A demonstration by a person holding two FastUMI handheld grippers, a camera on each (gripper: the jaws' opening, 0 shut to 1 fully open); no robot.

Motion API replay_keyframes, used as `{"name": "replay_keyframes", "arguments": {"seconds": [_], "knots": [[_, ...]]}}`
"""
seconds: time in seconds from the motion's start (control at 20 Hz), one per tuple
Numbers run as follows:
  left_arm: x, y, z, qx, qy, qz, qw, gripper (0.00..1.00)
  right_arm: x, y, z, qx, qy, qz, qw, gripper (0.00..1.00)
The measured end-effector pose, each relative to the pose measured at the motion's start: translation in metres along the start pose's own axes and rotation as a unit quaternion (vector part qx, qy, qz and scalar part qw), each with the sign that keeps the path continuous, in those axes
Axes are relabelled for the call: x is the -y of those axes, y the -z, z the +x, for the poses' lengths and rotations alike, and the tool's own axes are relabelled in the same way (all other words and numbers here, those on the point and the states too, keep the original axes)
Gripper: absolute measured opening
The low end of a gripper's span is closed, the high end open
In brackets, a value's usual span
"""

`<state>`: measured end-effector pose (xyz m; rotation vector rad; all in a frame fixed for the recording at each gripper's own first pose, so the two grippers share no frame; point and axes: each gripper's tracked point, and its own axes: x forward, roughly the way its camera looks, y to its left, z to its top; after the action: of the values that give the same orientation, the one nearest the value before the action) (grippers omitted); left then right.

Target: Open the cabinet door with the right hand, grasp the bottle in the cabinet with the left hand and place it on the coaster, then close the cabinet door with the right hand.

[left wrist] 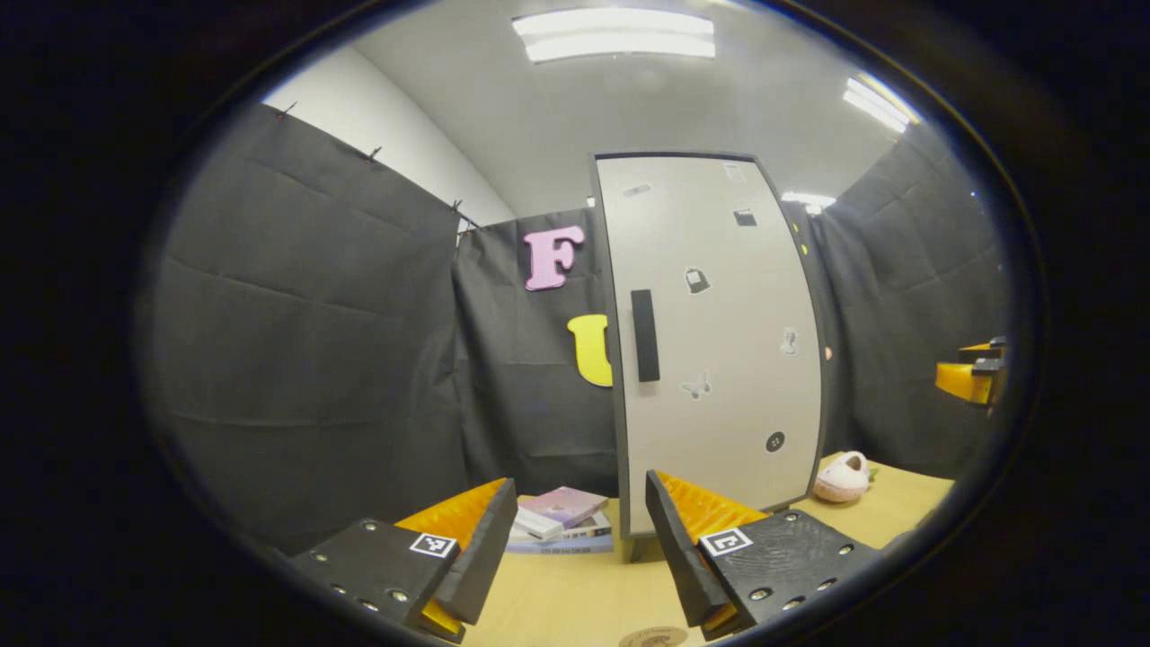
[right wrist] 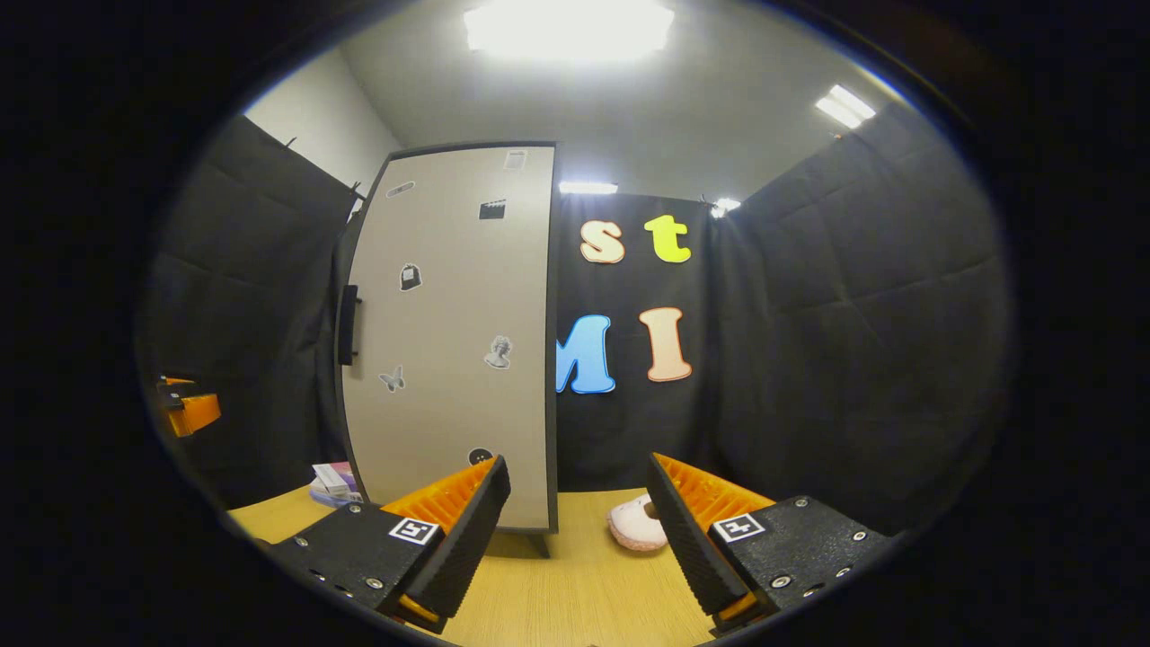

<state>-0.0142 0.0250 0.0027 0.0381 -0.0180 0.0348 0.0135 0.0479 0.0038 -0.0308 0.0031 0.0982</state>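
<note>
Both the left gripper (left wrist: 570, 553) and right gripper (right wrist: 575, 539) are hovering spread and empty before the shut grey cabinet door (left wrist: 714, 341), books (left wrist: 561, 519) and pink slipper (left wrist: 842, 478) flanking it on the wooden table (left wrist: 575, 598).

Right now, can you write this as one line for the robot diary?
tall grey cabinet door: closed | black bar handle: untouched | left gripper: open | right gripper: open | round coaster: bare

The tall pale-grey cabinet door with a dark frame (left wrist: 714, 341) stands upright and shut, dotted with small stickers, directly ahead of the left jaws and ahead-left of the right jaws. Its dark vertical bar handle (left wrist: 644, 335) sits near the door's left edge at mid-height. The round tan coaster (left wrist: 653, 637) lies flat on the worktop just below the left jaws.
</note>
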Motion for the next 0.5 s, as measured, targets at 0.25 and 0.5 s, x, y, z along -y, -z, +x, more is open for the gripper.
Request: {"name": "replay_keyframes", "arguments": {"seconds": [0.25, 0.5], "knots": [[-0.033, -0.004, -0.014, 0.006, -0.029, 0.015, 0.999, 0.85, -0.031, -0.019, 0.02, 0.012, -0.03, 0.0, 0.999, 0.95], [-0.069, 0.001, -0.035, 0.01, -0.066, 0.022, 0.997, 0.84, -0.073, -0.035, 0.045, 0.012, -0.064, 0.015, 0.998, 0.95]]}}
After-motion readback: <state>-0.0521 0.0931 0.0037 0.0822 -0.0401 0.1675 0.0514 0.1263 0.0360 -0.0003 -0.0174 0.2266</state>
